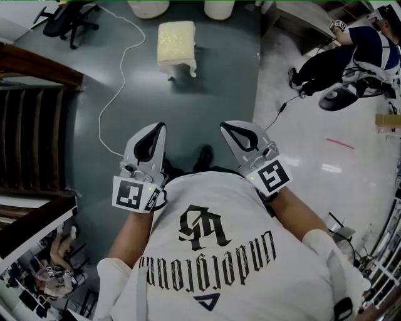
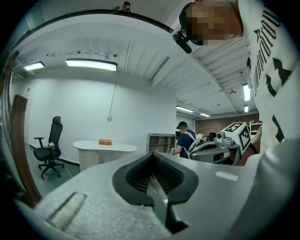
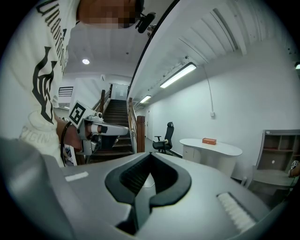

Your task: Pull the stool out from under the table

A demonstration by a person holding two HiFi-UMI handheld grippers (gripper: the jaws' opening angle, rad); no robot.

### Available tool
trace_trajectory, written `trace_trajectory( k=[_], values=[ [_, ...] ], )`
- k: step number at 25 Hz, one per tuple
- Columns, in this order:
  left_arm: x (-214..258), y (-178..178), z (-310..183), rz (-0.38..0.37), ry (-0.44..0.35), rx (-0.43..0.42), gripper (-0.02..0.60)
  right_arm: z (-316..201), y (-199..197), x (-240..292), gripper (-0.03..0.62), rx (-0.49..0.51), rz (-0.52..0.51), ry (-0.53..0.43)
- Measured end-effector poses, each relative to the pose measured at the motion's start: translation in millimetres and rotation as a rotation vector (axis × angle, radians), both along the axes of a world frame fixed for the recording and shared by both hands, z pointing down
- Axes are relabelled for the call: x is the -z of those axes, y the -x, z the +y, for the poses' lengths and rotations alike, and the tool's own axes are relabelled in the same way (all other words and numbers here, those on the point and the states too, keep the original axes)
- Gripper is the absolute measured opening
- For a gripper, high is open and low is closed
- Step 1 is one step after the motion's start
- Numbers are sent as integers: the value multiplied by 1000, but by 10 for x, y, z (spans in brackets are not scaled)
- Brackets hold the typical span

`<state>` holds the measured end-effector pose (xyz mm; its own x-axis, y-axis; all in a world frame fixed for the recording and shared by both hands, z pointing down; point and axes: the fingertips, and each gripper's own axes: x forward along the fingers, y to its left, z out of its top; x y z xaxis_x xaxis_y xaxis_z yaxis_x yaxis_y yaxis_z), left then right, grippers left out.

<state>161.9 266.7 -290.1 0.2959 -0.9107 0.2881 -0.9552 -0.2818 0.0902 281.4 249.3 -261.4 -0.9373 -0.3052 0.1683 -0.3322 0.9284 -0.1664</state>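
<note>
The left tool and the right tool are both held up in front of the person's white shirt. They point away from the body and are side by side with a gap between them. Each tool has a cube with black and white squares at its back end.

The left tool is closed. Its two jaws are pressed together and nothing is between them. The right tool is closed too, and it holds nothing.

The stool is small and cream colored. It stands on its legs on the gray floor, out in the open. It is far in front of both tools and neither tool touches it.

A white cord lies on the floor to the left of the stool. It bends down toward the left tool. A black chair with wheels stands in the far left corner. Dark brown stairs are on the left side.

The left gripper view shows a white table with a round edge by the wall. A small orange box sits on top of it.

Another person in dark clothes is far off to the right, on the lighter floor.
</note>
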Motion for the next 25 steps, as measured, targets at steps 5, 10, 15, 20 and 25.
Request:
trace_trajectory(
  k=[5,10,15,20,25],
  values=[
    [-14,109,192,0,-5,18,6,165,171,-34,2,15,1,6],
    [25,114,269,-22,-19,-17,6,240,278,3,2,17,-4,3],
    [61,138,291,-24,-26,-28,6,267,329,64,2,20,-2,-16],
    [100,92,252,-25,-39,-27,6,243,328,75,2,26,-6,-17],
    [102,102,231,-25,-39,-26,6,224,344,80,2,31,-7,-19]
  ],
)
